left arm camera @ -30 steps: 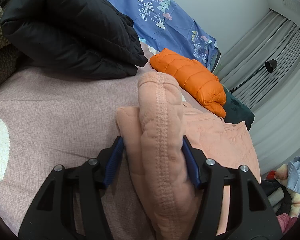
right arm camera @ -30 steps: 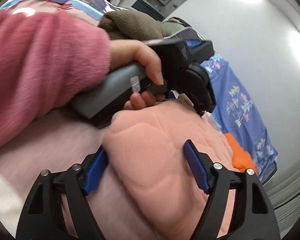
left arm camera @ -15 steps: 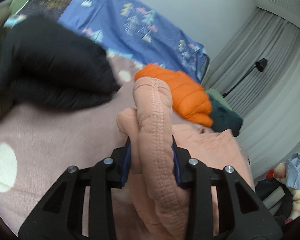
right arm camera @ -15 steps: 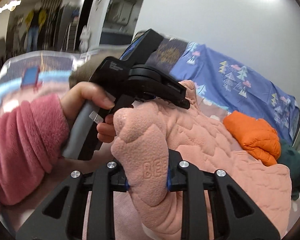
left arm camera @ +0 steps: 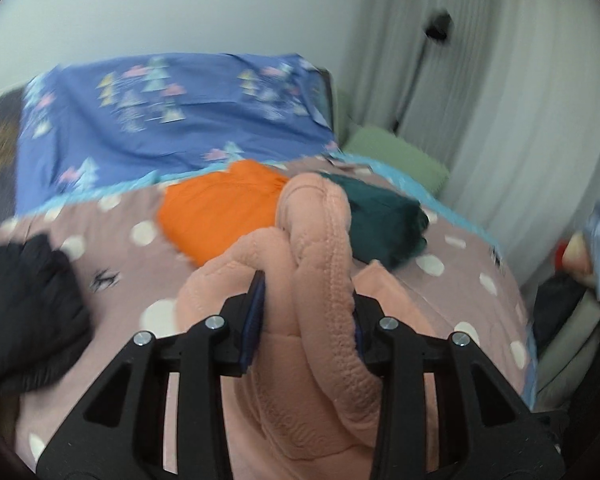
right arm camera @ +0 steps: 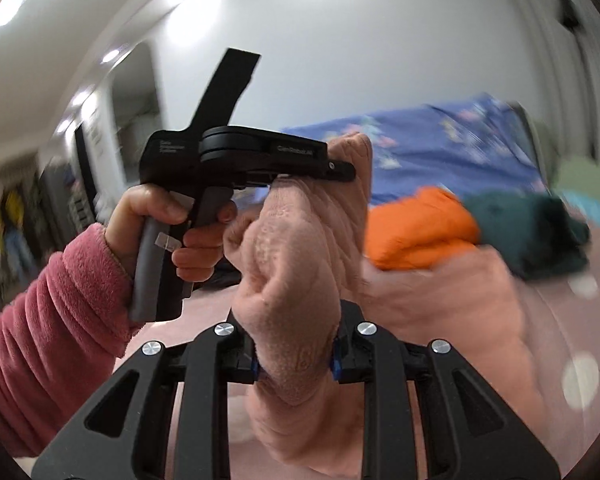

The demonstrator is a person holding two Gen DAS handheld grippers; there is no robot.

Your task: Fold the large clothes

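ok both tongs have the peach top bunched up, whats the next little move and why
Probably carry both grips forward over the bed and lay the held edge onto the rest of the peach top. The left tongs and right tongs each pinch a bunch of it, the left opening slightly, while the rest lies on the dotted bedspread.

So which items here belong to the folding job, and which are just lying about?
In the job: peach quilted garment, left tool and right tool, both clamped on it.
Lying about: orange puffer jacket, dark green garment, black jacket, blue patterned sheet.
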